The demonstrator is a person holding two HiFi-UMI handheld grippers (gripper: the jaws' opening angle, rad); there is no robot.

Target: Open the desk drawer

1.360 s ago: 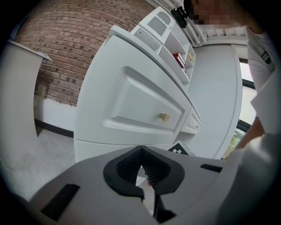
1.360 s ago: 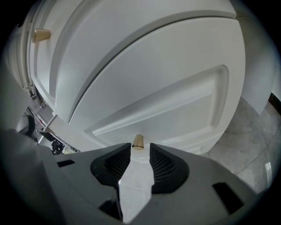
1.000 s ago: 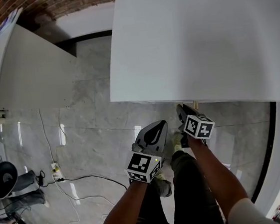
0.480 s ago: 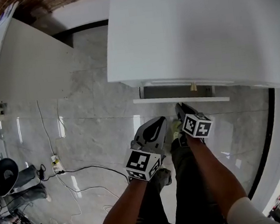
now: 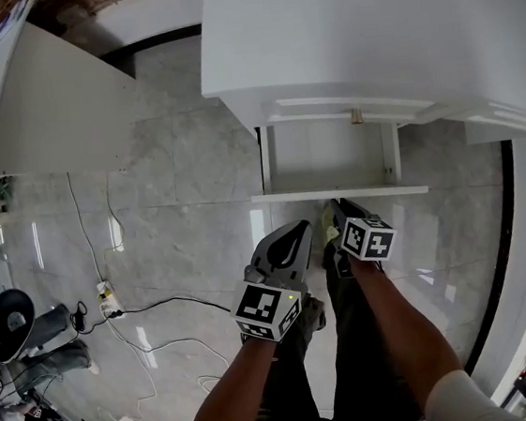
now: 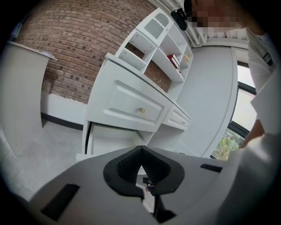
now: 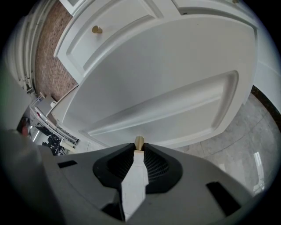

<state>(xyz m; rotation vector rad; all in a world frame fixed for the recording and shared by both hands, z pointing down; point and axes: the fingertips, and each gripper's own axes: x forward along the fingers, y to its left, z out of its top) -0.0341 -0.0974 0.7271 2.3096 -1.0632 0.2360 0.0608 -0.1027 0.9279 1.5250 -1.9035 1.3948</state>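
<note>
R tool point(image 7: 138, 148) is clamping brass knob point(image 7: 139, 141) to slide drawer point(image 7: 175, 79) out; L tool point(image 6: 141, 151) is idling shut, empty.

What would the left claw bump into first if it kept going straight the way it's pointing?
Probably the pulled-out desk drawer. The left claw, shut and empty, aims at its front edge, though depth is hard to judge.
</note>
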